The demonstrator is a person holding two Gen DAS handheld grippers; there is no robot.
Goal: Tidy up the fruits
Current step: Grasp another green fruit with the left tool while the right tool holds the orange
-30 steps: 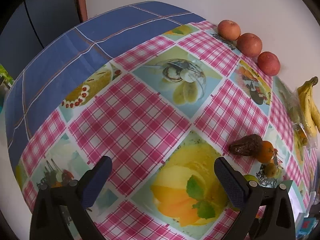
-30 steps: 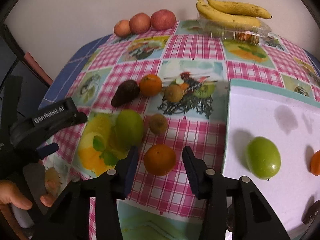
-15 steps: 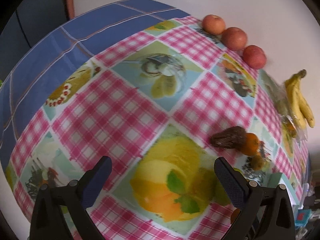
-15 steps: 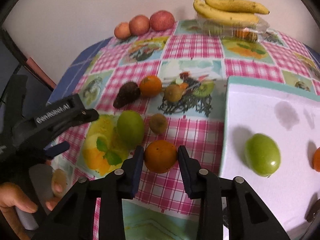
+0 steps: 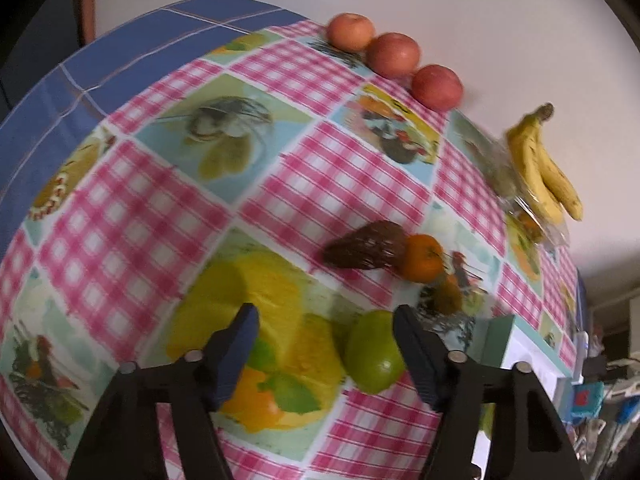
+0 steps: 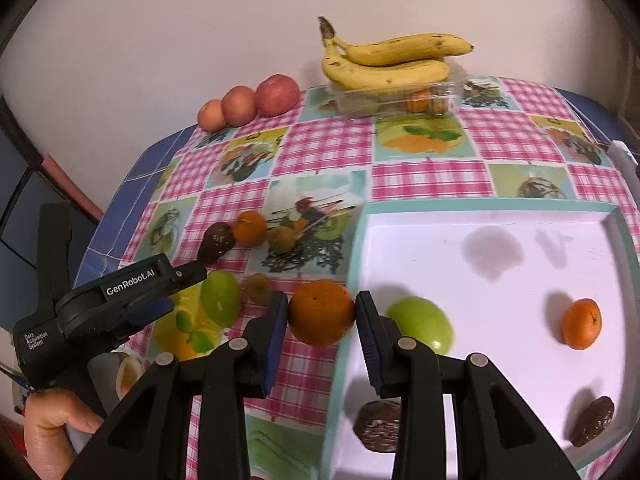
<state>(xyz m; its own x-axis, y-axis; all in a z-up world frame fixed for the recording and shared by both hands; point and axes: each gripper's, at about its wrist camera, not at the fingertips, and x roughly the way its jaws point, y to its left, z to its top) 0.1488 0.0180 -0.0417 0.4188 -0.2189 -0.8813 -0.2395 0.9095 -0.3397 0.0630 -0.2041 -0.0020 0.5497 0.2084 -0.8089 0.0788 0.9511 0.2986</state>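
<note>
Orange (image 6: 322, 312) clamped in right tool (image 6: 322, 322); three apples (image 6: 240, 105).

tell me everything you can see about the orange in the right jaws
The orange is round and deep orange, with a dull, finely pitted skin and a few dark specks. It sits clamped between the two blue-padded jaws of the right gripper, one pad on each side. It is over the pink checked cloth, just left of the white tray. Its underside is hidden, so whether it is lifted is unclear.

Plain pale wall (image 6: 160, 40) behind table
</note>
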